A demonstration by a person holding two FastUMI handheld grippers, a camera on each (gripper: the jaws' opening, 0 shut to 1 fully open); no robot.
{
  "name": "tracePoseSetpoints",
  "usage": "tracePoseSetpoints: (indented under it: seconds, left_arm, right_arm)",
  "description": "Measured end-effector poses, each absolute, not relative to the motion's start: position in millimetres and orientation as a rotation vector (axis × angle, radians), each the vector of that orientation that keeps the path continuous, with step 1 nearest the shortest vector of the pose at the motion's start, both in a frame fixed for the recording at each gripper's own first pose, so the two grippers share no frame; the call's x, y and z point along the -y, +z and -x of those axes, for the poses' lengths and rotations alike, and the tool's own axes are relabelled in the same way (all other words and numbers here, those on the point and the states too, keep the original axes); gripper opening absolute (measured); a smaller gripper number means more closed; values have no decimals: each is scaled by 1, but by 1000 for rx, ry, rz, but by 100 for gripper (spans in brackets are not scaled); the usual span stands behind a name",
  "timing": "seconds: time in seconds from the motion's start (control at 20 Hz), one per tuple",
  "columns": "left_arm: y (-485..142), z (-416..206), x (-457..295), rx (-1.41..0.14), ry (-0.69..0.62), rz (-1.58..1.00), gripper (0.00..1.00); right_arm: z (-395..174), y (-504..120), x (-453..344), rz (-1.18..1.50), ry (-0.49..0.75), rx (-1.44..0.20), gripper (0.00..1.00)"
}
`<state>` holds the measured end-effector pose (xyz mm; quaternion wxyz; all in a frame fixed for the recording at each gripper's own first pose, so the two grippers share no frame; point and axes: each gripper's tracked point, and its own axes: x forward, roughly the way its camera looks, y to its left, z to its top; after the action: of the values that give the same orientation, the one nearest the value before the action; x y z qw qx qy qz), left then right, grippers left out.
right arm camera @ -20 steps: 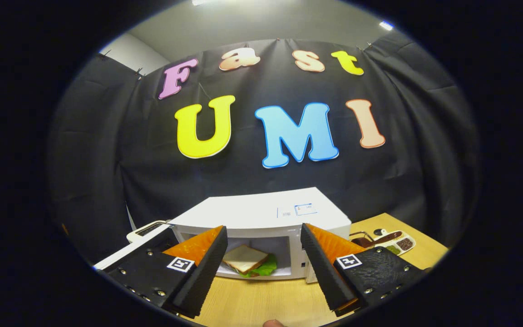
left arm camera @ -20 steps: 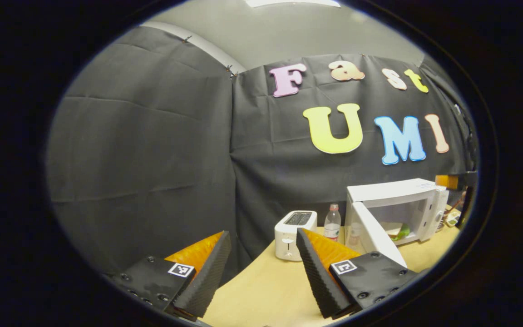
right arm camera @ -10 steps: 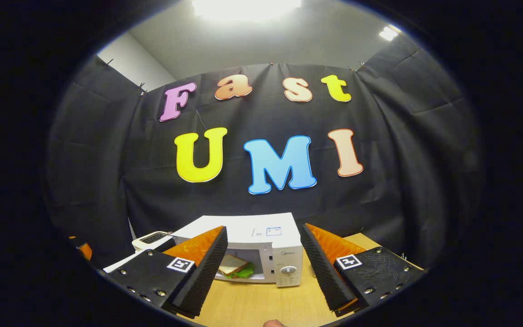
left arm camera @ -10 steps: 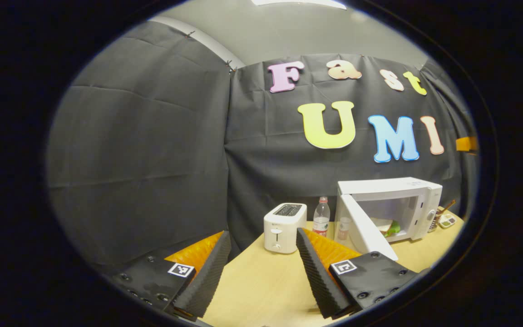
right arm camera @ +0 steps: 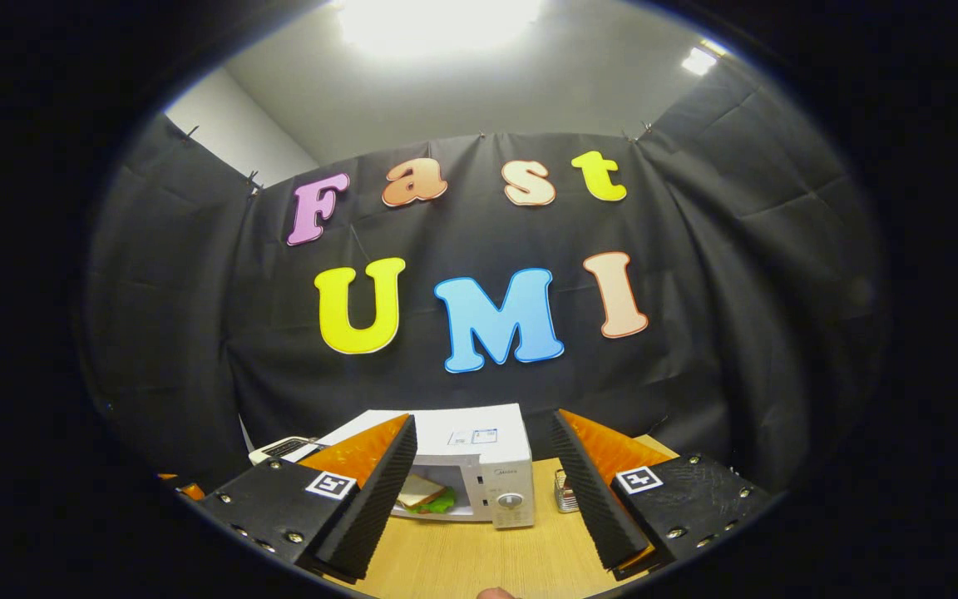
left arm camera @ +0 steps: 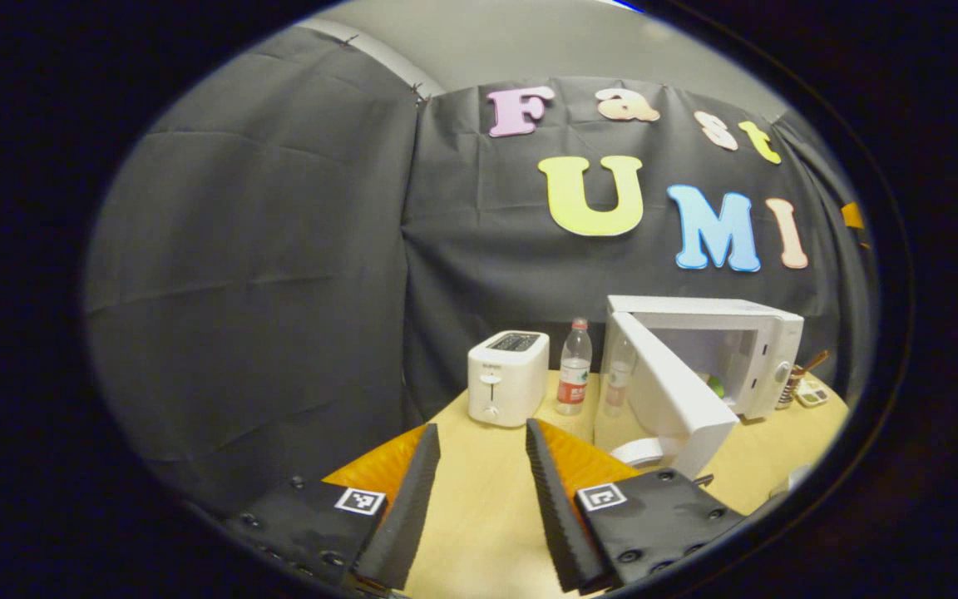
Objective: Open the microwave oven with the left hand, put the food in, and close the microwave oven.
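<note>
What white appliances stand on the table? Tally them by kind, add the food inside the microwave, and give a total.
Microwave: 1
Toaster: 1
Sandwich: 1
Total: 3

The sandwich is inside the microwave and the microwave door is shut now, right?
Not quite. The sandwich is inside the microwave, but the door is not shut: it stands swung open. The left gripper view shows it hanging out over the table. Both tools are open and holding nothing.
</note>
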<state>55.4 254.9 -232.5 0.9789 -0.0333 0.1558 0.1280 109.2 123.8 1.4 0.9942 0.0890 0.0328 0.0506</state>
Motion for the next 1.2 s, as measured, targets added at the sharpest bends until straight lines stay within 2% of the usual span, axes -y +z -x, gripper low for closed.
tracePoseSetpoints:
  seconds: [0.05, 0.2, 0.3, 0.35, 0.7, 1.2]
  left_arm:
    - [-236, -53, -254, -324, 257, 82, 59]
    - [-250, -53, -251, -351, 242, 112, 48]
    - [-256, -49, -251, -361, 248, 94, 18]
    - [-253, -54, -251, -354, 245, 85, 7]
    - [-259, -60, -204, -377, 95, 30, 7]
    - [-254, -78, -149, -384, -61, 60, 7]
  right_arm:
    - [-109, 3, -124, -182, 105, -66, 98]
    - [-108, 9, -125, -182, 110, -53, 98]
    - [-105, 9, -128, -180, 112, -47, 98]
    - [-105, 9, -128, -186, 115, -49, 98]
    - [-102, 15, -131, -193, 120, -38, 98]
    - [-106, -9, -116, -182, 51, -85, 98]
